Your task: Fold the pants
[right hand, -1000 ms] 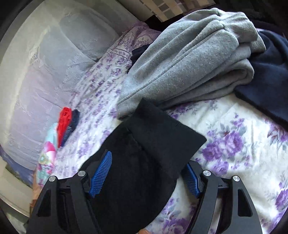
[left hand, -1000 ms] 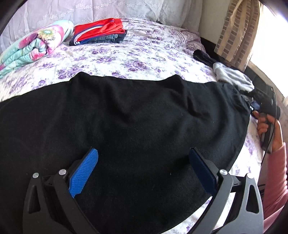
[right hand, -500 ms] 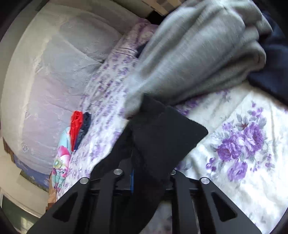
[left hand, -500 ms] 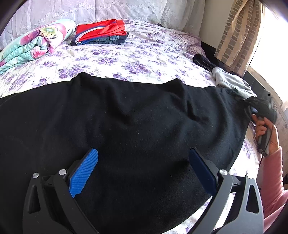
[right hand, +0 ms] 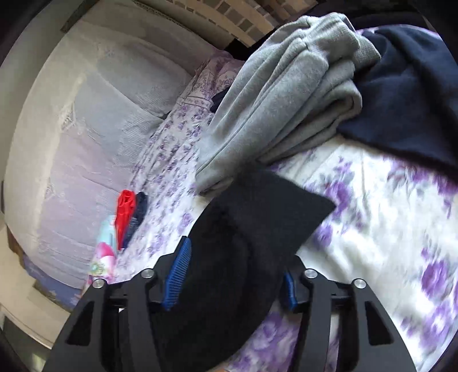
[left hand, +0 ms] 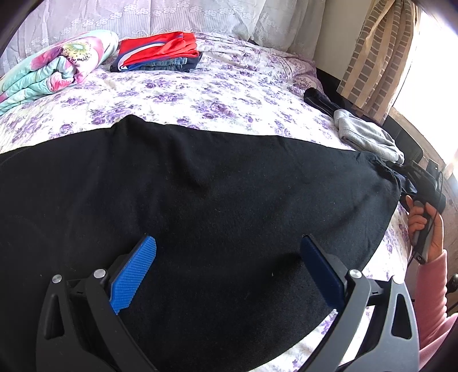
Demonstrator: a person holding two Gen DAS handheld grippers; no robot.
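1. Black fleece pants [left hand: 217, 200] are lying spread flat across the near part of the bed, as the left wrist view is showing; they are covering the white bedsheet [left hand: 229, 94] with its purple flower print.
2. Left gripper [left hand: 229, 274] is hovering over the near part of the pants with its blue pads [left hand: 133, 274] spread wide; nothing is being pinched between them.
3. At the far side of the bed, a stack of folded clothes [left hand: 159, 53] with a red item on top is resting beside a rolled floral quilt [left hand: 54, 68]; white lace-patterned pillows [left hand: 177, 14] are leaning behind them.
4. A grey garment [left hand: 366, 137] is lying at the right edge of the bed, near a striped curtain [left hand: 377, 57] and a bright window.
5. A hand [left hand: 423, 226] with a pink sleeve [left hand: 432, 300] is gripping the handle of the right gripper [left hand: 420, 177] at the right end of the pants.
6. In the right wrist view, the right gripper [right hand: 232, 277] is opening its jaws; a black end of the pants [right hand: 257, 229] is lying between the blue pads [right hand: 179, 271], and the pads are not pressing on it.
7. Beyond that end, the grey garment [right hand: 286, 100] is lying bunched on the flowered bedsheet [right hand: 386, 214], touching a dark navy garment [right hand: 406, 94] on its right.
8. The pillows [right hand: 86, 114] are showing at the left, with the red-topped stack [right hand: 128, 211] below them.
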